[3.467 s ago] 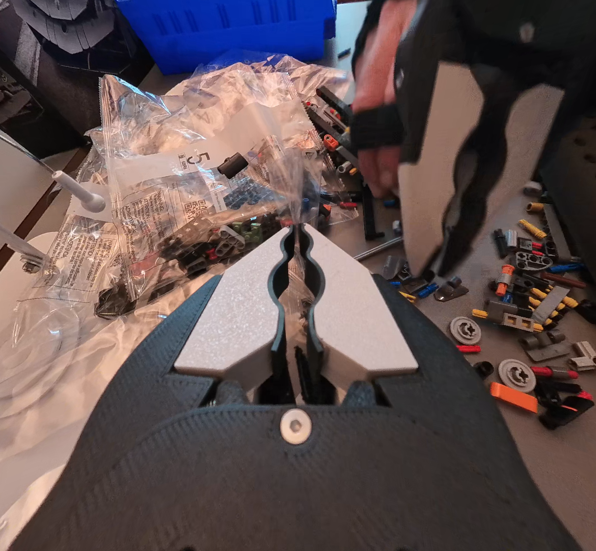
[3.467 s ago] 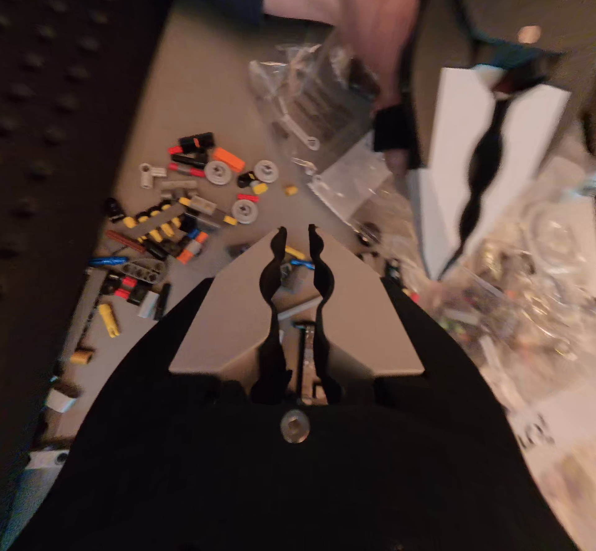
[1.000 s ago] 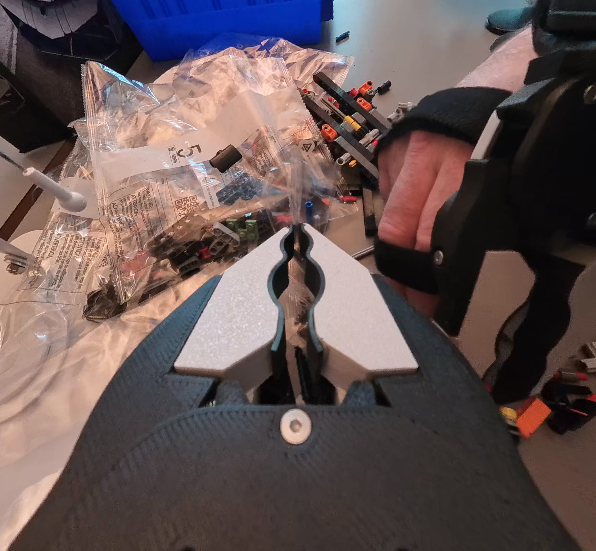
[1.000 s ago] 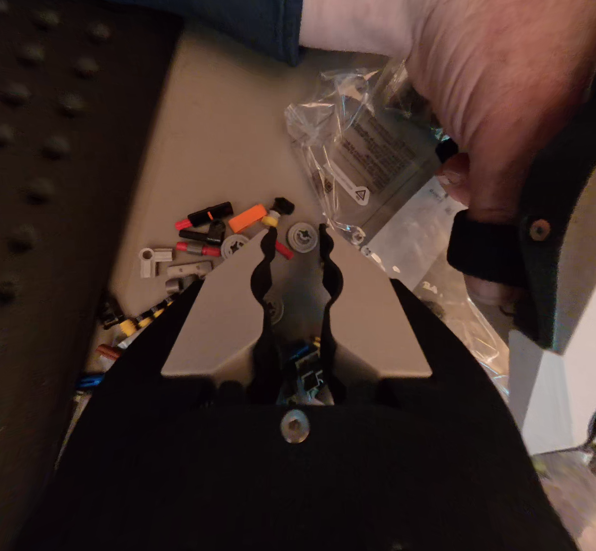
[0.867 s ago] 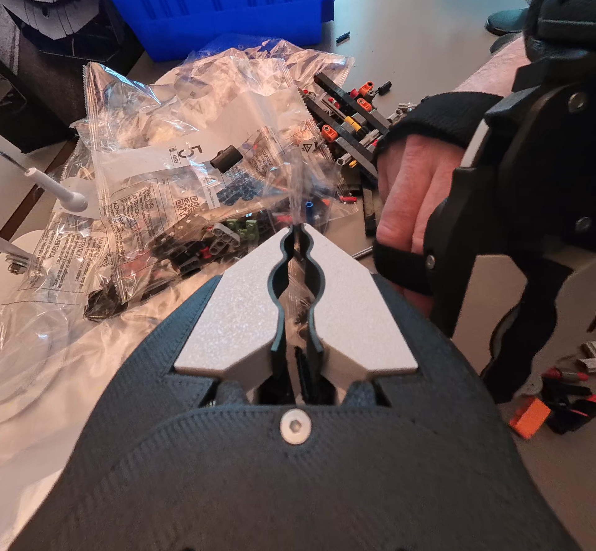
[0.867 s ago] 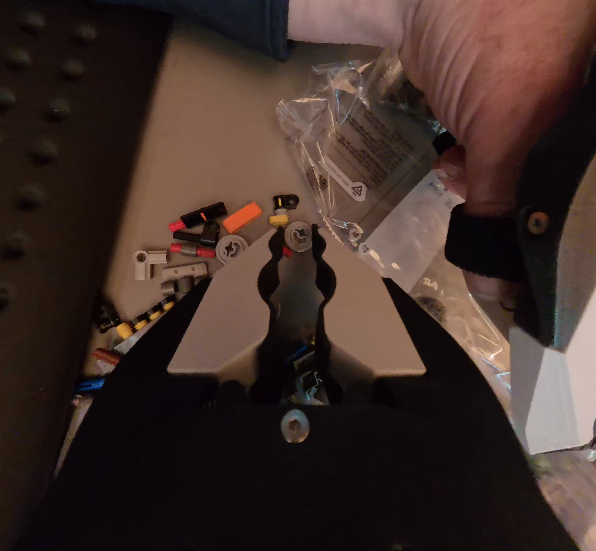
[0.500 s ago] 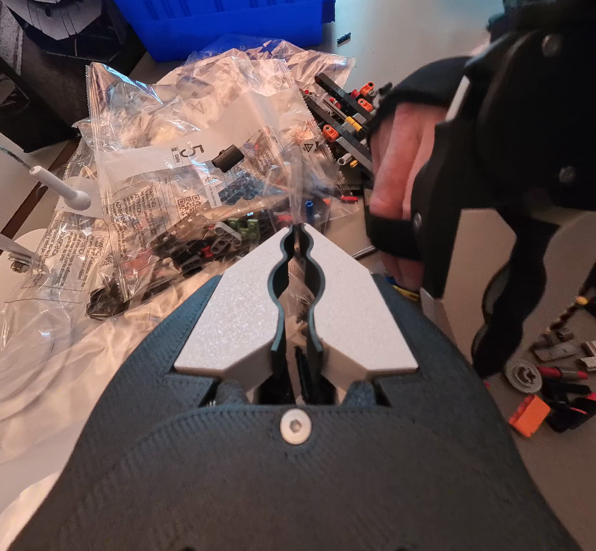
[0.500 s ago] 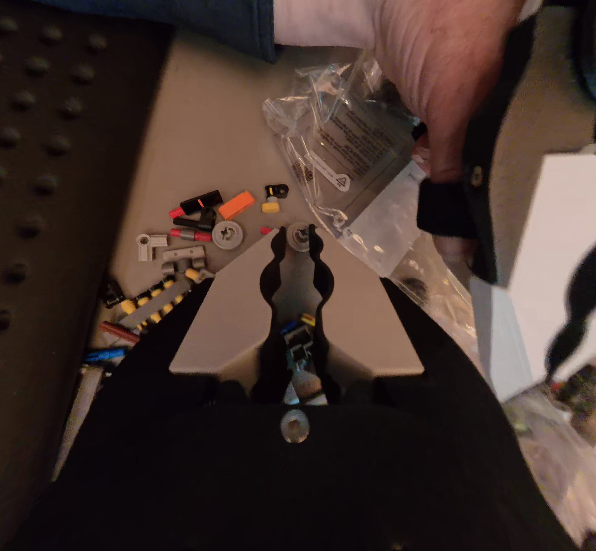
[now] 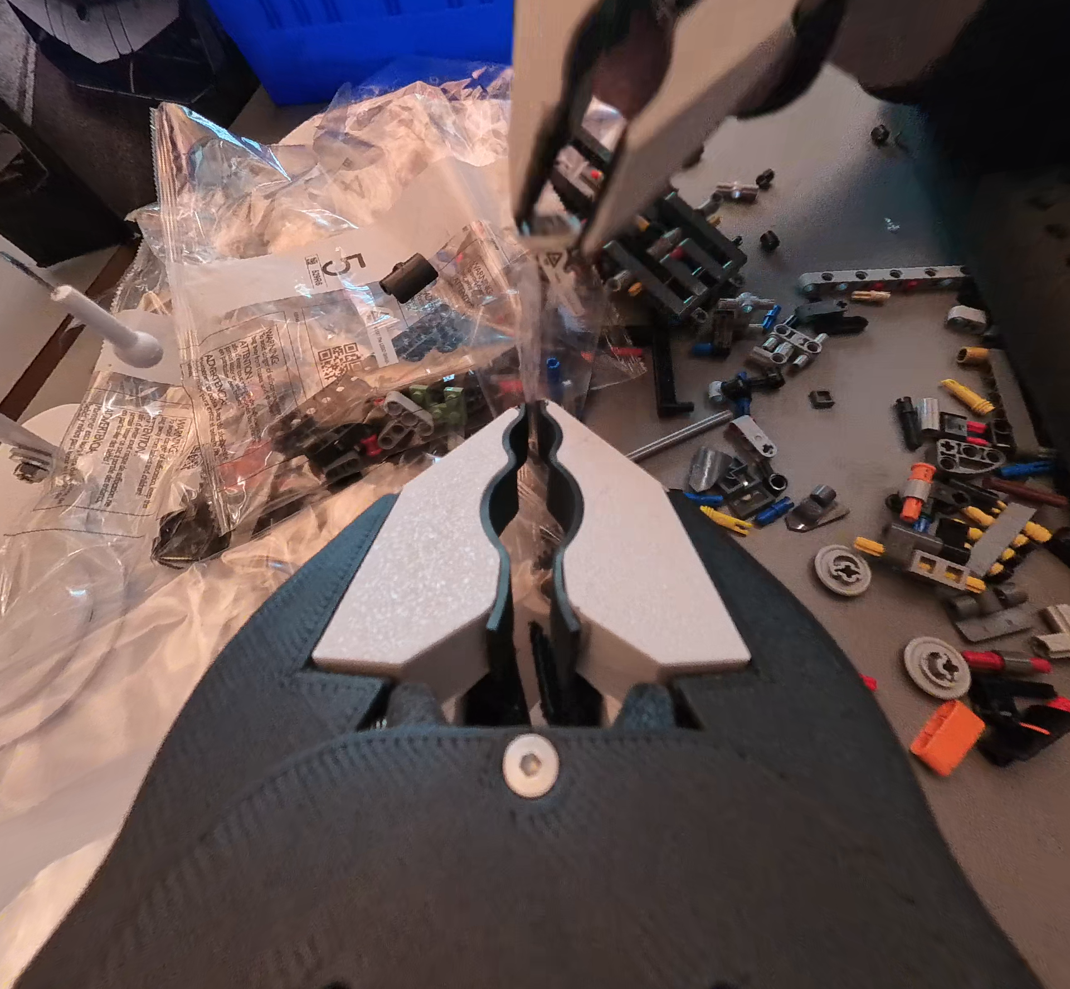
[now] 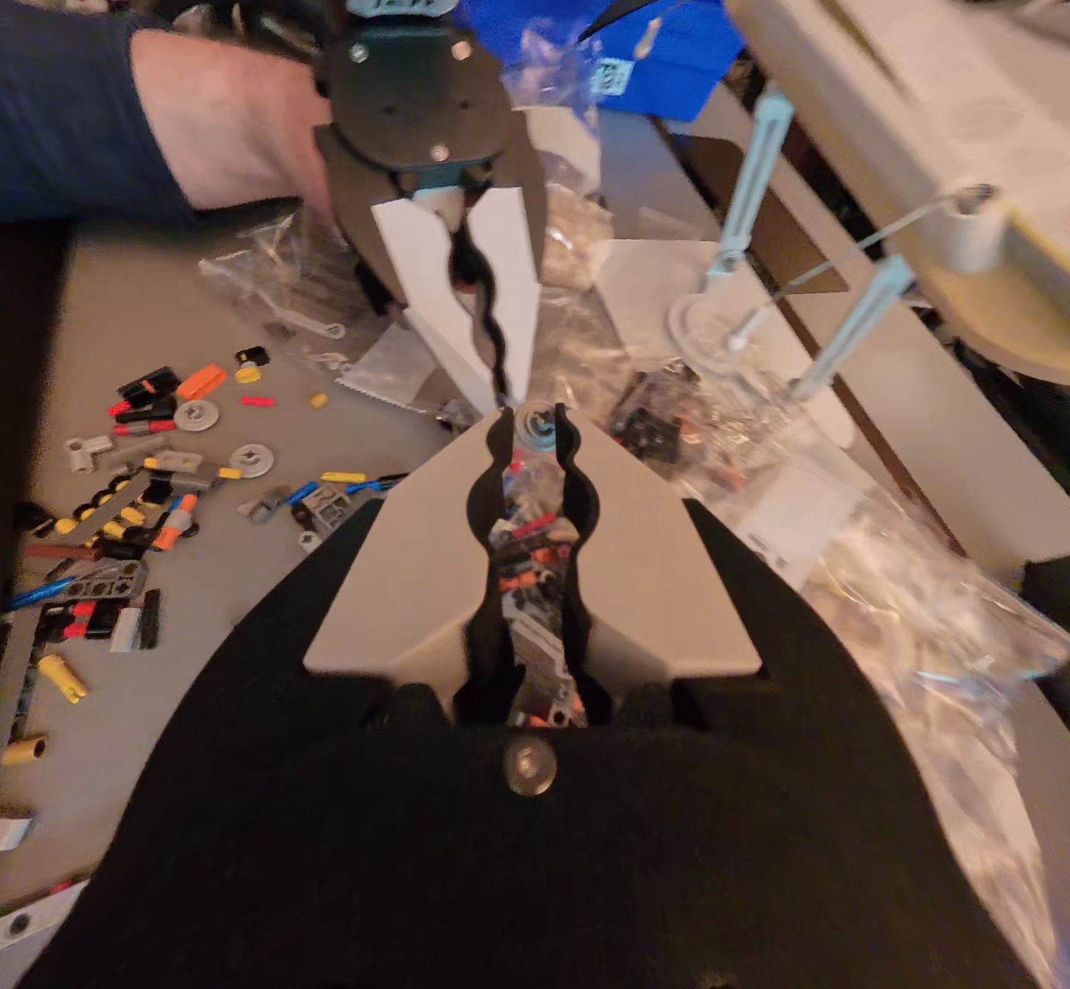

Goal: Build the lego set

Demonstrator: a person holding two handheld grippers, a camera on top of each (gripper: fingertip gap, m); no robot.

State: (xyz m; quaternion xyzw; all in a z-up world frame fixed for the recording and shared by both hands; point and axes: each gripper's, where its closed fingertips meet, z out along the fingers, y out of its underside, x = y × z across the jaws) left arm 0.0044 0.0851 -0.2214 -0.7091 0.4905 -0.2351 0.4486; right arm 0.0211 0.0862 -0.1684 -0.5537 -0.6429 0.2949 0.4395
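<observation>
My left gripper (image 9: 535,411) is shut on the thin film of a clear plastic bag (image 9: 550,336), which rises from its tips. My right gripper (image 10: 535,418) is shut on a grey round disc piece (image 10: 535,431), held in the air over the bags. In the left wrist view the right gripper (image 9: 556,234) hangs tips-down just beyond the pinched film. In the right wrist view the left gripper (image 10: 502,394) points at my right tips, almost touching. Loose Lego pieces (image 9: 926,498) lie on the table and show at the left of the right wrist view (image 10: 145,469).
Several clear bags of parts (image 9: 301,359) cover the left of the table. A partly built black frame (image 9: 671,255) lies behind the film. A blue bin (image 9: 359,6) stands at the back. A white stand with thin rods (image 10: 747,289) sits beside the bags. Two more grey discs (image 9: 842,570) lie loose. There is about 6 cm between the tips of the two grippers.
My right gripper closed on a grey disc on the table, lifted it and swung over the bags toward the left gripper. The left gripper stayed shut on the bag film.
</observation>
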